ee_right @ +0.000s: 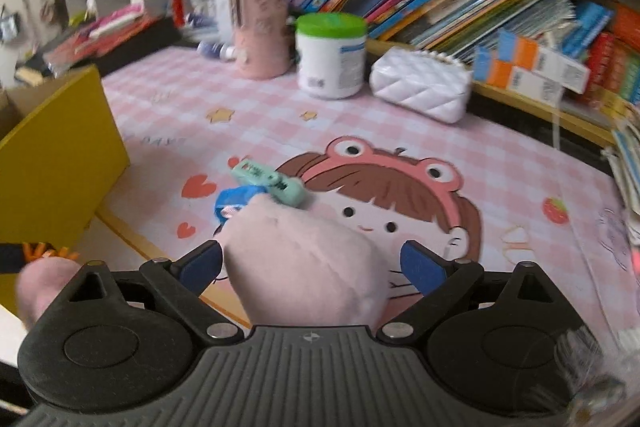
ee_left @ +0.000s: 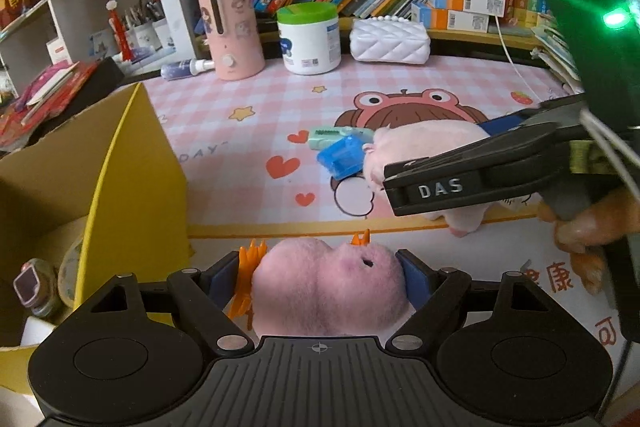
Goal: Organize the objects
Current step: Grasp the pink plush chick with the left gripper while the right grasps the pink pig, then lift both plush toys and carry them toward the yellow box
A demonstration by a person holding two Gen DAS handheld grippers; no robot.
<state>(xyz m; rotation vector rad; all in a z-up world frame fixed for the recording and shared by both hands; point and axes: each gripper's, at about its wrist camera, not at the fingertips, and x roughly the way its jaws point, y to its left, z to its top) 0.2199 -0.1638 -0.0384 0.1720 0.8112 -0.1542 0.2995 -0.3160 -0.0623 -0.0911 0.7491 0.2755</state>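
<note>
1. 2 pink plush toys are in play: the left gripper point(ee_left: 328, 279) is clamped on a pink plush with orange feet point(ee_left: 326, 287), over the desk edge.
2. The right gripper point(ee_right: 310, 263) stands apart around a second pink plush point(ee_right: 304, 259) on the mat; its pads do not press.
3. Both look soft and light; take the round body.
4. Blue clip point(ee_right: 234, 201) and mint stapler point(ee_right: 272, 183) lie touching it at 11 o'clock; yellow box point(ee_left: 132, 167) waits at 9 o'clock.

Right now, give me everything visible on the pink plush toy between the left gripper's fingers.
The pink plush toy is soft, fuzzy, rounded, with two bulging lobes and a small dark hole on the right one. Orange plastic spikes stick out at its left side and top. It sits between the blue pads of the left hand-held gripper, which press both sides, above the mat's near edge. Its lower part is hidden behind the gripper body.
</note>
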